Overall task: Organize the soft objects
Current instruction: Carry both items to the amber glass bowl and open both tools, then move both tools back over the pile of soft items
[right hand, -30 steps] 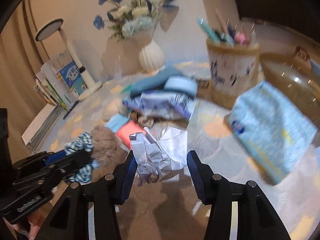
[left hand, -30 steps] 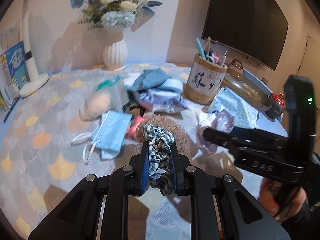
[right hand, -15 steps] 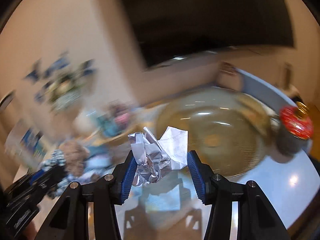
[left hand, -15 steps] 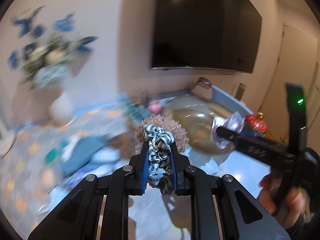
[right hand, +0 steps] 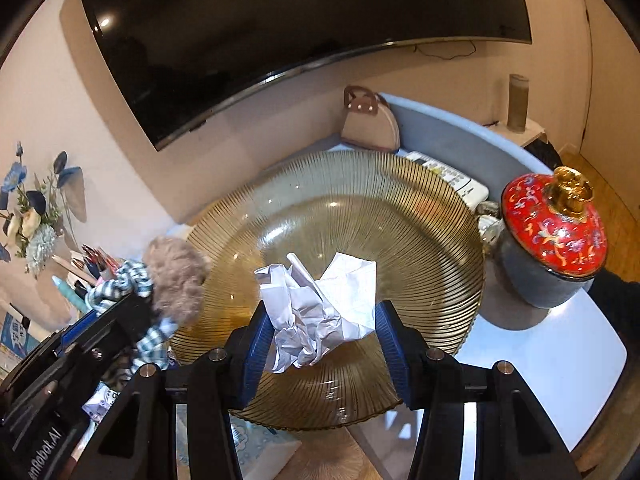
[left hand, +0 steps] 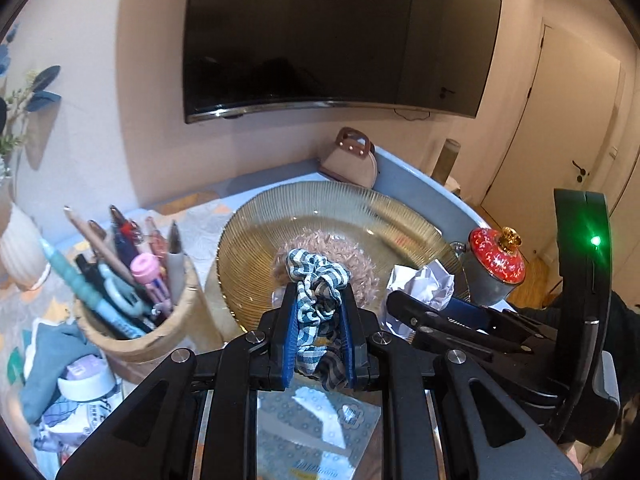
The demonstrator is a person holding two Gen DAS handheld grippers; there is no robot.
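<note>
My left gripper (left hand: 319, 312) is shut on a blue-and-white checked scrunchie (left hand: 318, 280) that has a fuzzy brown scrunchie (left hand: 352, 258) bunched with it. Both hang over the near side of the ribbed amber glass plate (left hand: 256, 240). My right gripper (right hand: 320, 320) is shut on a crumpled white paper wad (right hand: 324, 300), held above the middle of the same amber plate (right hand: 420, 208). In the right wrist view the left gripper (right hand: 120, 308) comes in from the left with the scrunchies (right hand: 172, 276) at the plate's left rim. In the left wrist view the right gripper (left hand: 404, 304) holds the paper wad (left hand: 422, 282) at the right.
A bamboo pen holder (left hand: 136, 332) full of pens stands left of the plate. A grey jar with a red lid (right hand: 552, 236) sits at its right. A small tan handbag (right hand: 370, 122) and a remote (right hand: 452, 178) lie behind it. Cloths and a tape roll (left hand: 84, 376) lie at the lower left.
Both grippers have swung right from the cluttered patterned tablecloth to over the amber plate, each still gripping its load. The vase and masks have left the view.
</note>
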